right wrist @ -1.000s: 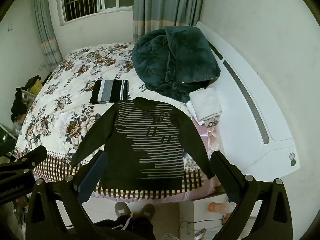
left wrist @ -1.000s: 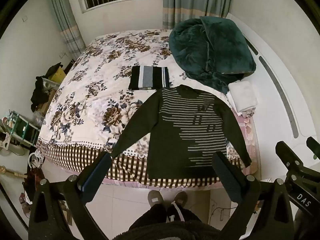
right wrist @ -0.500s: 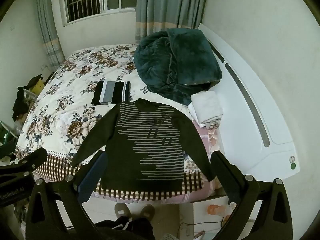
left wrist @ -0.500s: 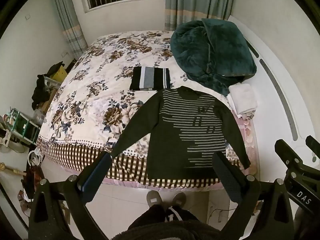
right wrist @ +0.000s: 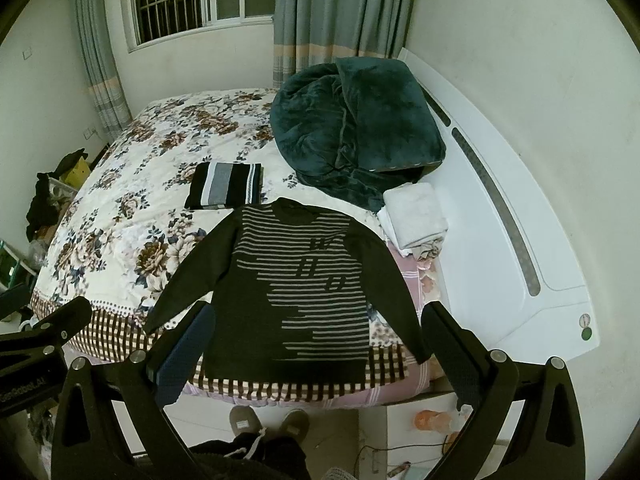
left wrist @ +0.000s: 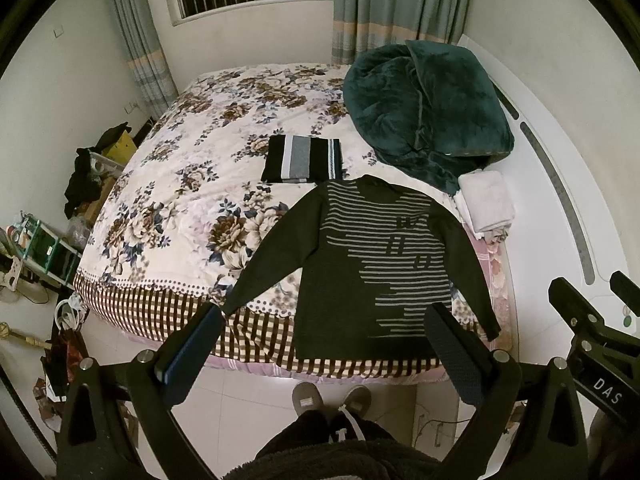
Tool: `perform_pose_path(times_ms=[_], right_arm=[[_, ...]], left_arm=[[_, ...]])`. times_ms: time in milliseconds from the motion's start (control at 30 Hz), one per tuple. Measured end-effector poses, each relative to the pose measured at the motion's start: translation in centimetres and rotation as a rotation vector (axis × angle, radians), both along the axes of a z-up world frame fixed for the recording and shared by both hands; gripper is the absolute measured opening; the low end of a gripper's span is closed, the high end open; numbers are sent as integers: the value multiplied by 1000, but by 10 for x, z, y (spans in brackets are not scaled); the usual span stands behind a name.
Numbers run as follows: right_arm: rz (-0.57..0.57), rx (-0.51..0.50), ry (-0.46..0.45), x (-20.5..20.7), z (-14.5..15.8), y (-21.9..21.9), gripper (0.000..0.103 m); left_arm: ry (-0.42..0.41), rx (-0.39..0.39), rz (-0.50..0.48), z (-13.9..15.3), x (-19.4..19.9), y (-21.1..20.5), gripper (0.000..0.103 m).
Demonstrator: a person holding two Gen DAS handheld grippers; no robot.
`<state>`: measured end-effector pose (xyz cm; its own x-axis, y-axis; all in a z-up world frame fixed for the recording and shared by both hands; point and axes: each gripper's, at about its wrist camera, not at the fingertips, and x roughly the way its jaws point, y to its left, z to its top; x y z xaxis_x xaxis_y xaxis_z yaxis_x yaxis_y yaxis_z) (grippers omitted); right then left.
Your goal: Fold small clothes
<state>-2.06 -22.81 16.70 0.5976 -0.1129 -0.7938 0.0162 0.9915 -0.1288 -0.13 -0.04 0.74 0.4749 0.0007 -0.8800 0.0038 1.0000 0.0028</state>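
We hold both grippers, left (left wrist: 320,344) and right (right wrist: 316,340), fingers apart and empty, above the bed (left wrist: 168,208). The sweater (left wrist: 372,272) lies flat, unfolded, at its near edge; one folded garment (left wrist: 302,159) sits at 11 o'clock beyond it.

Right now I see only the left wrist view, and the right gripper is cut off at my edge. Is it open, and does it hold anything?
Observer: The right gripper is open and holds nothing; between its fingers I see the striped sweater, lying flat.
Operator: Is there anything on the floor on that side that I cannot see?
Observer: Yes, a pale orange object lies on the floor under the corner of the bed, on the headboard side. It is too blurred to identify.
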Motion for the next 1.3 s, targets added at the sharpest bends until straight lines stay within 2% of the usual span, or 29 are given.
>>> perform_pose_path(times_ms=[733,1300], right_arm=[[9,-2,-7,9,20,4,103],[8,-5,-14,5,19,6,103]], left_arm=[[-9,-8,5,8,2,-3,103],[-16,-11,5,8,0,-1,103]])
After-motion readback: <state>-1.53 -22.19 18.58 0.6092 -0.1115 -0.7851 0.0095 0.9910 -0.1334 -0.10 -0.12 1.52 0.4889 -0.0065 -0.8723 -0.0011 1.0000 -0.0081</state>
